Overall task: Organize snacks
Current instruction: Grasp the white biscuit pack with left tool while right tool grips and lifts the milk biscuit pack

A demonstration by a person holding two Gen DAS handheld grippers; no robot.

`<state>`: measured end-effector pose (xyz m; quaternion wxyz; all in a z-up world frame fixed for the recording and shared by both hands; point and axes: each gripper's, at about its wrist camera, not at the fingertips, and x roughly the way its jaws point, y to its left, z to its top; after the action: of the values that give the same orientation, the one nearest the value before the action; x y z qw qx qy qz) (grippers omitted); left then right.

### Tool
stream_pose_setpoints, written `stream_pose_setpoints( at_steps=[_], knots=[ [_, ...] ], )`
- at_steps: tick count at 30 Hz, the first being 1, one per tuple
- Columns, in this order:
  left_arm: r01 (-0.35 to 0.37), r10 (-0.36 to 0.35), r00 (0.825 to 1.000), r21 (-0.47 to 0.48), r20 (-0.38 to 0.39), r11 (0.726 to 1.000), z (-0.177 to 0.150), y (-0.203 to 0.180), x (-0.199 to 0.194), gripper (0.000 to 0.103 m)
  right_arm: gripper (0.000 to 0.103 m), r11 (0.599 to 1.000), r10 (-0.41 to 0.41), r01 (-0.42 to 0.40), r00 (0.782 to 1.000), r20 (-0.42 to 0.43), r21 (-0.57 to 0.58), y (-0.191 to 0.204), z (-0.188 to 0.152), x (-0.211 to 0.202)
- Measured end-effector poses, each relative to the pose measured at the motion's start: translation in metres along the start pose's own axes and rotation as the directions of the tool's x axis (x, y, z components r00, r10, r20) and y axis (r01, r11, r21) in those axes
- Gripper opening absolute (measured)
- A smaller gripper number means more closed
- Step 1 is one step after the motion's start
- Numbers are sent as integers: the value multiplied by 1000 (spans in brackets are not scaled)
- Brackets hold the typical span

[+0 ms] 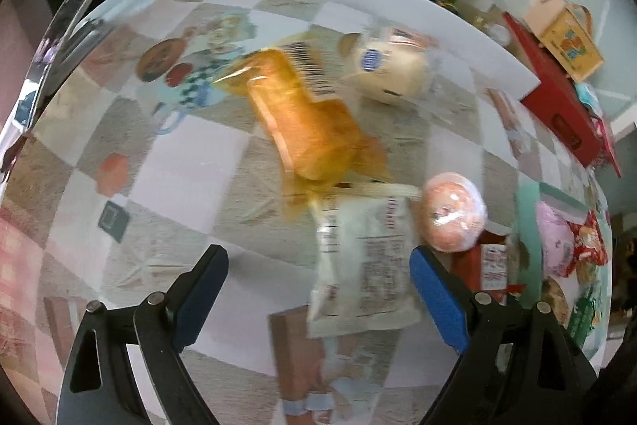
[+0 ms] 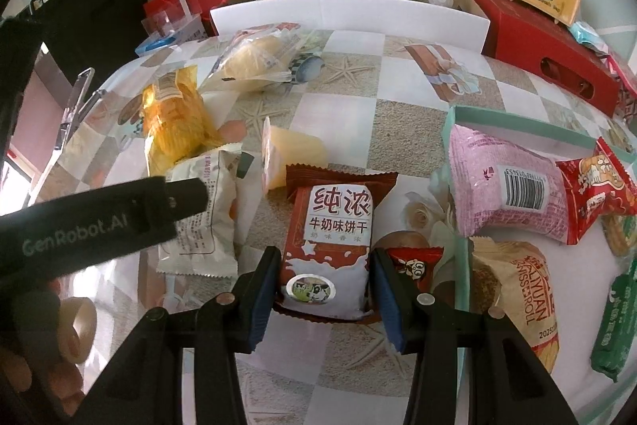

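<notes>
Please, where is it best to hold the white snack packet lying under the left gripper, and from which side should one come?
Probably across its narrow width at mid-length, coming from above. The white packet lies flat on the tablecloth, its long axis running away from the left gripper, whose jaws stand wide open to either side of it. Avoid the far sealed end, tucked under the orange packet.

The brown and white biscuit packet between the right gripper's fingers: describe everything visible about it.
The brown and white biscuit packet is a flat, glossy foil pillow pack with crimped brown ends, a white panel of red and dark Chinese characters, a milk-splash design and a small oval cow picture. It lies face up on the checked tablecloth, lengthwise between the right gripper, whose blue pads sit against its two long sides. A small red packet lies beside it, a jelly cup just beyond.
</notes>
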<state>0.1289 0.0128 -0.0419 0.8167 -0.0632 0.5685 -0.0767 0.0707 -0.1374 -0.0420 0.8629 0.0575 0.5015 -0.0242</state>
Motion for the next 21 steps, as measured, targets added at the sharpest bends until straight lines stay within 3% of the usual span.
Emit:
stream_pose_setpoints(
  at_steps=[5, 11, 21],
  knots=[
    [-5, 6, 1000, 40, -15, 999, -3, -14, 6, 93, 49, 1000, -3, 3, 1000, -1, -4, 0, 0, 1],
    [-88, 89, 996, 78, 0, 993, -1, -15, 15, 93, 49, 1000, -5, 5, 1000, 0, -8, 1, 0, 1],
    [-139, 139, 990, 7, 2, 990, 8, -1, 22, 93, 49, 1000, -9, 9, 1000, 6, -15, 0, -1, 2]
  ],
)
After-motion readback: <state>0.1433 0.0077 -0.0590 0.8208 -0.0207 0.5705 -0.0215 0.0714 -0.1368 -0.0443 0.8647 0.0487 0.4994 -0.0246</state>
